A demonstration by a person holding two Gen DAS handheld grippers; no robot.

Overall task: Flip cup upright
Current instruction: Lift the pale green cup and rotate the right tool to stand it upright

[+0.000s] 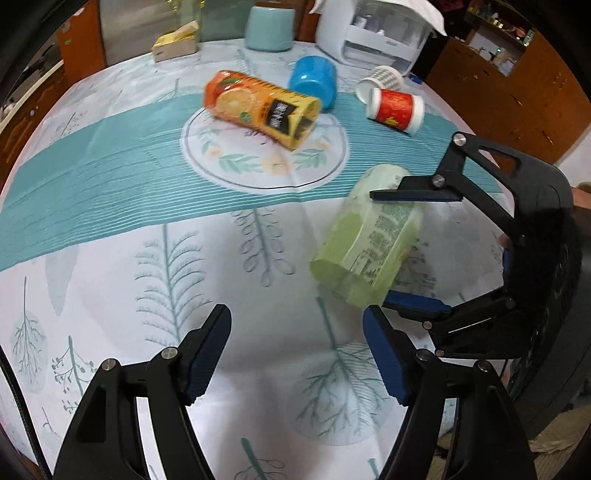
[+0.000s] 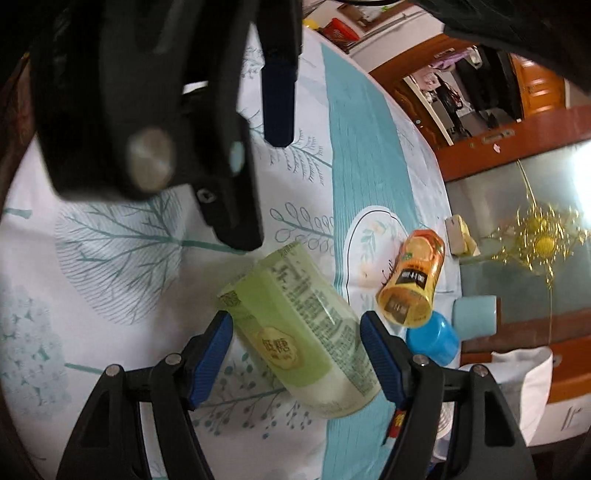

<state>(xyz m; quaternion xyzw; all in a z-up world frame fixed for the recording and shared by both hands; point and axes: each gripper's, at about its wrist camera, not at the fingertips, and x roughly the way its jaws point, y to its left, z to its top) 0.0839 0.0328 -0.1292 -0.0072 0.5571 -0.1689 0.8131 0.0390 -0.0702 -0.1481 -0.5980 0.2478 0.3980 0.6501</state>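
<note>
while tilted, pale green printed cup (image 2: 303, 332) clamped in right gripper (image 2: 297, 343), left gripper (image 1: 297, 350) open, empty

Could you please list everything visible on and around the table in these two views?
green cup: one, pale green, tilted, between the right jaws
orange cup: one, on its side, centre
blue cup: one, on its side behind it
red cup: one, red and white, on its side
patterned cup: one, white, beside it
tablecloth: one, white and teal
white appliance: one, far edge
left gripper: open, empty
right gripper: closed on green cup
</note>
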